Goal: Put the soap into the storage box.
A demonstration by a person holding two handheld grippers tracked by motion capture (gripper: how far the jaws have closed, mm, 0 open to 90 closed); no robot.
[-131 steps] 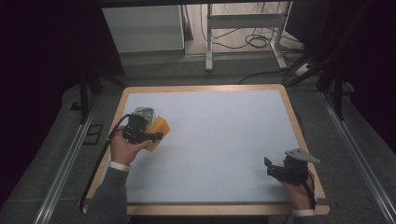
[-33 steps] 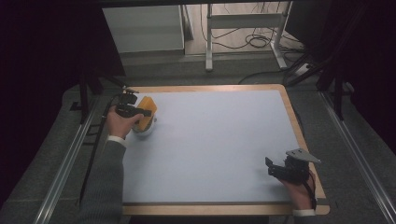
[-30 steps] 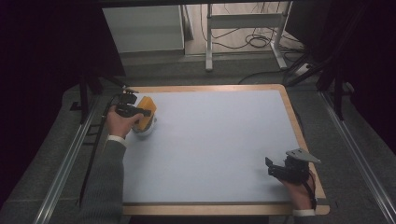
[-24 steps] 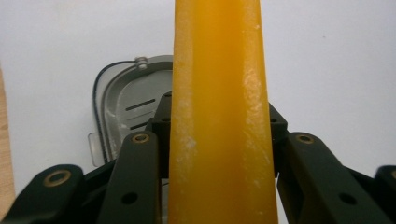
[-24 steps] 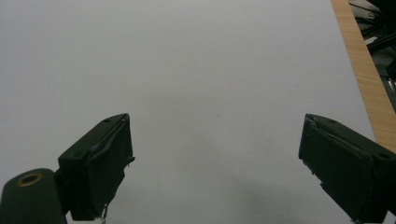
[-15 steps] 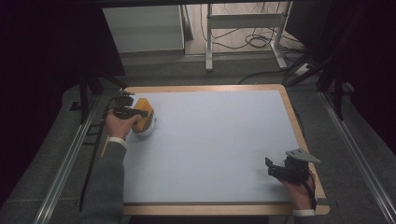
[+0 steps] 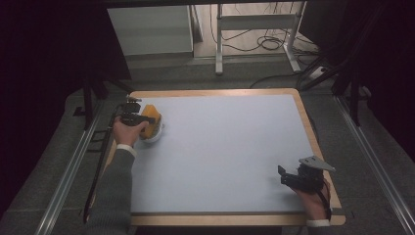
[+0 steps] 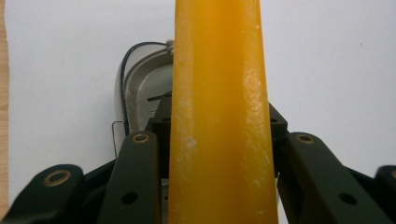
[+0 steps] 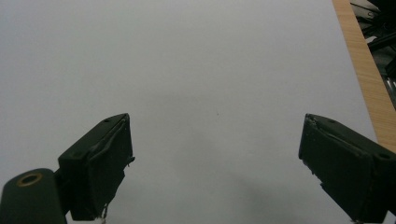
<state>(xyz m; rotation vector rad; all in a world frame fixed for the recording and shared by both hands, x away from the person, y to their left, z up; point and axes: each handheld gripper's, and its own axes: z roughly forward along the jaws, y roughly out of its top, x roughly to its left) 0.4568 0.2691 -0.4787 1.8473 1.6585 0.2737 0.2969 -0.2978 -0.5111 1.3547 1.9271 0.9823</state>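
Left gripper [image 8: 219, 140] clamps yellow sponge [image 8: 219, 93]; right gripper [image 9: 215, 158] jaws wide, empty.

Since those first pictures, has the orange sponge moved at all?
Yes. The orange sponge, clamped in the left gripper, has gone toward the table's far left corner, over a white dish.

A yellow sponge [image 8: 219, 116] stands on edge over a white bowl [image 7: 155, 134]; both near the table's far-left corner.
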